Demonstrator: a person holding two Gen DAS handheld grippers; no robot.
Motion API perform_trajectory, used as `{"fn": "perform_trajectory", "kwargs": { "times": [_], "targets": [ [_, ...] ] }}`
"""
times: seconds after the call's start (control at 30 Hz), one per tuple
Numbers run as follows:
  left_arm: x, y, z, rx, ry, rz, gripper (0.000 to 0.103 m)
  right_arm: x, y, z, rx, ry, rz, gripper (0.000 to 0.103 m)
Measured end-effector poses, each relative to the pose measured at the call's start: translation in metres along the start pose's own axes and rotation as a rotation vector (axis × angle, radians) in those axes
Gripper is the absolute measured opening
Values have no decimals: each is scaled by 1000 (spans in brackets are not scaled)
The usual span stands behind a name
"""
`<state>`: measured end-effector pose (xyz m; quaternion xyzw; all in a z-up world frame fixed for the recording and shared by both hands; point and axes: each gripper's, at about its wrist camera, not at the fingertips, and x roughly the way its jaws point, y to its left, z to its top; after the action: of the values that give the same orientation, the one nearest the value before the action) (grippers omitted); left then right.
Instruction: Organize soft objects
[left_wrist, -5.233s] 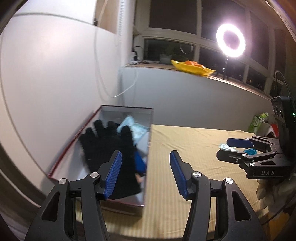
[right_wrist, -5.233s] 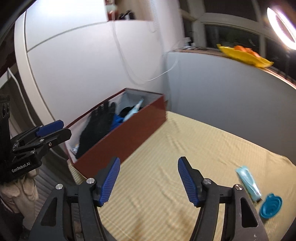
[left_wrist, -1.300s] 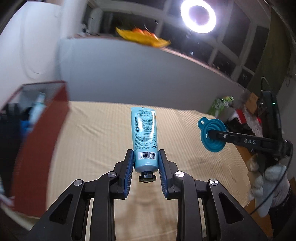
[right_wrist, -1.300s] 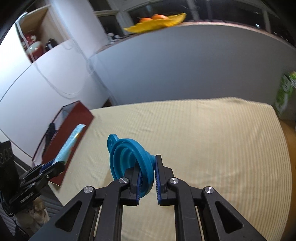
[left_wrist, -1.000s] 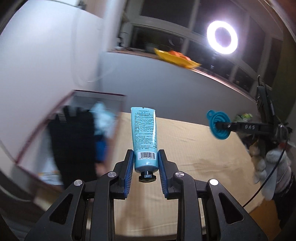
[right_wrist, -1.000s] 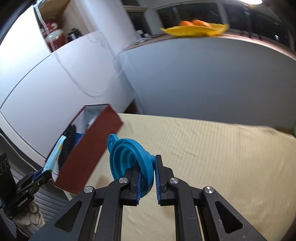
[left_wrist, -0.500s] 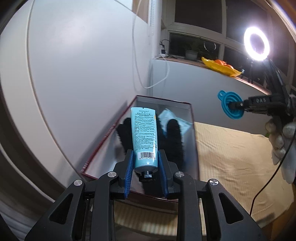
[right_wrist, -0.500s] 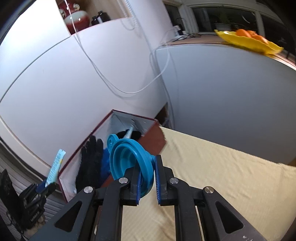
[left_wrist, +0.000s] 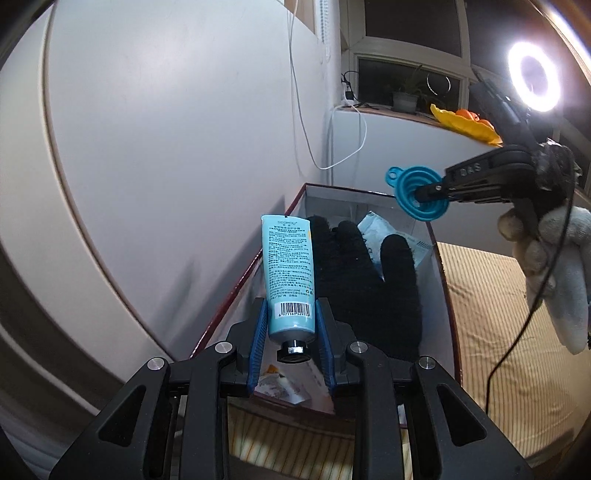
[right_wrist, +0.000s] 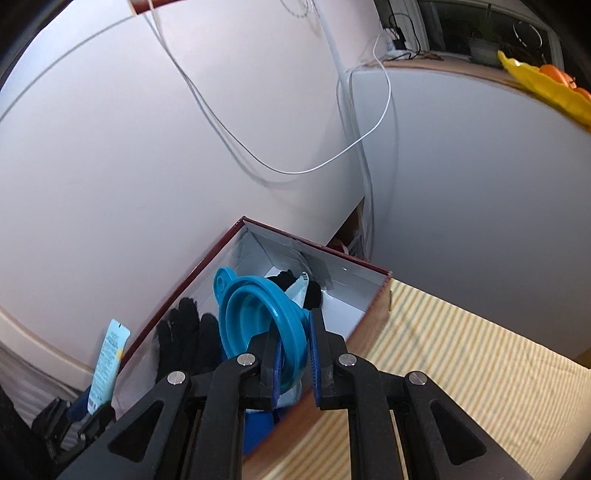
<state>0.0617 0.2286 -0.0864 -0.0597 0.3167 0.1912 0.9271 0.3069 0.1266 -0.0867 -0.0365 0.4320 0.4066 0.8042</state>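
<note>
left gripper (left_wrist: 289, 328): pinching light-blue tube (left_wrist: 290, 273) near its cap, tube over box's near-left end
right gripper (right_wrist: 293, 360): pinching blue funnel (right_wrist: 258, 325) by its rim, above the box
box (left_wrist: 441, 266): red outside, white inside; holds black glove (left_wrist: 364, 280), pale packet (left_wrist: 391, 240) at far end
writing: barcode on tube; "DAS" on right gripper's side

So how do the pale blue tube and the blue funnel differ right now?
The tube is long, flat and printed; the funnel is round, ribbed and plain. The tube is pinched near its cap by the left claw, the funnel by its rim in the right claw. Both hang over the box.
</note>
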Motion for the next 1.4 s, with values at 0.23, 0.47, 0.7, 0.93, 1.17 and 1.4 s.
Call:
{"fn": "perform_trajectory", "kwargs": {
  "times": [0.23,0.47,0.7,0.93,1.17,1.4],
  "targets": [
    [1,2,-1,-1,1,22,25,11,5,3,-8,3,-15,12],
    [-7,3,3,-24,-28,17,34,7,1,6,13,-19,10,61],
    [-17,2,8,-42,-49,-4,34,-14,0,0,3,-39,-5,61],
    [-42,-3,-2,-54,-58,-62,34,-72,-12,-32,19,-72,-44,61],
    [-74,-10,-18,-62,-67,-144,34,-142,-31,-81,74,-121,-86,61],
    [-101,-26,-22,-37,-93,-201,34,-204,-47,-131,134,-158,-123,61]
  ]
}}
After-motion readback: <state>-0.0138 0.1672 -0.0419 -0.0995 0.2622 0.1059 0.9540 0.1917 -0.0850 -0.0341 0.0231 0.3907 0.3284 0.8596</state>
